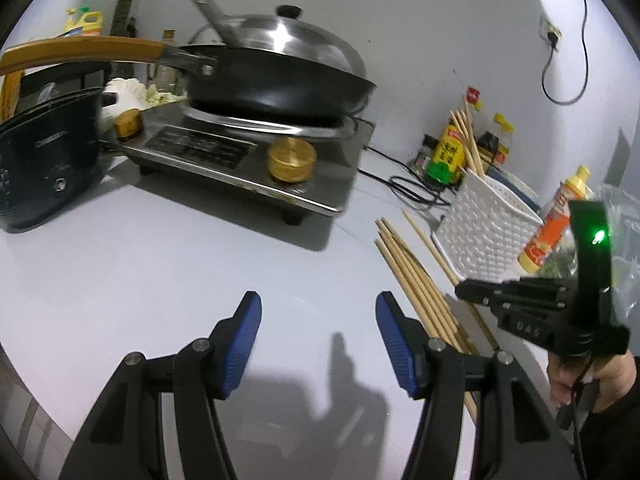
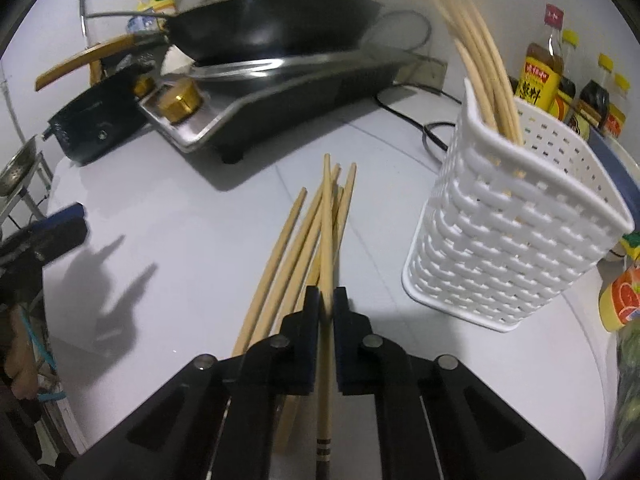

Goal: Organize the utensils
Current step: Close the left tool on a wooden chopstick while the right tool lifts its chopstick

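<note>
Landmark: white basket [image 2: 516, 224], standing on the pale bench [image 2: 192, 216]. Far left of basket: black appliance [image 2: 100, 120] at the bench edge. Nearer, still left of basket: steel stove [image 2: 256, 92] with gold knobs, black wok [image 2: 276, 20] under a steel lid on top. Left claw [image 1: 318, 344] well left of basket, blue pads apart, nothing between them, hanging over bare bench. Just left of basket: loose chopsticks [image 2: 296, 240] lying fanned on the bench. Right claw [image 2: 327, 300] over that pile, pads clamped on one chopstick [image 2: 327, 216], its tip pointing away toward the stove, banded end sticking out behind the pads. Inside basket: more chopsticks [image 2: 484, 68] upright, leaning against the back-left corner. Behind basket, against the wall: sauce bottles [image 2: 540, 76]. Right of basket: yellow-and-orange bottle [image 2: 620, 304] at the frame edge. Person's hand [image 1: 592, 380] on the right claw's handle, seen from the left wrist.
</note>
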Demonstrator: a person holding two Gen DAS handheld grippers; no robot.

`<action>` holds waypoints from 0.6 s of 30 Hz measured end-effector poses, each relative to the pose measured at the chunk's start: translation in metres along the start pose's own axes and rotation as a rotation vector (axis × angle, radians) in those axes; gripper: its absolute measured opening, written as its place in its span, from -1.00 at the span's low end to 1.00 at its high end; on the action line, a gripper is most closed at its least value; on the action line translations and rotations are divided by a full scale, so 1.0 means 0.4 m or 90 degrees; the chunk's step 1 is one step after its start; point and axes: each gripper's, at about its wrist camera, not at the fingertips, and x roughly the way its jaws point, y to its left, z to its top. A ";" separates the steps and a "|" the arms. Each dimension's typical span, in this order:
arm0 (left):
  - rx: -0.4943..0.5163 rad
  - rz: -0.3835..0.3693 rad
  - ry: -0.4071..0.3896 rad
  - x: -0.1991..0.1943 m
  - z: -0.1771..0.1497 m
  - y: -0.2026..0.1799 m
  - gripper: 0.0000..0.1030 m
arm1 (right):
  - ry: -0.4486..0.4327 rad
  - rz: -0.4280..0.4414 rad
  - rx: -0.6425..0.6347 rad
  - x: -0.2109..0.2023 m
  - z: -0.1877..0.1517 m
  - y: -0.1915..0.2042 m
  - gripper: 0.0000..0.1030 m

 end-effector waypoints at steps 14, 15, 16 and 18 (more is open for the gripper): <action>0.093 0.011 0.071 0.114 -0.013 -0.186 0.15 | -0.057 0.046 0.022 -0.117 -0.033 -0.078 -0.88; 0.100 0.013 0.075 0.121 -0.014 -0.194 0.15 | -0.064 0.050 0.022 -0.128 -0.035 -0.086 -0.88; 0.109 0.018 0.080 0.132 -0.014 -0.206 0.15 | -0.072 0.053 0.021 -0.141 -0.037 -0.092 -0.88; 0.129 0.029 0.095 0.156 -0.015 -0.228 0.15 | -0.085 0.061 0.016 -0.162 -0.042 -0.100 -0.88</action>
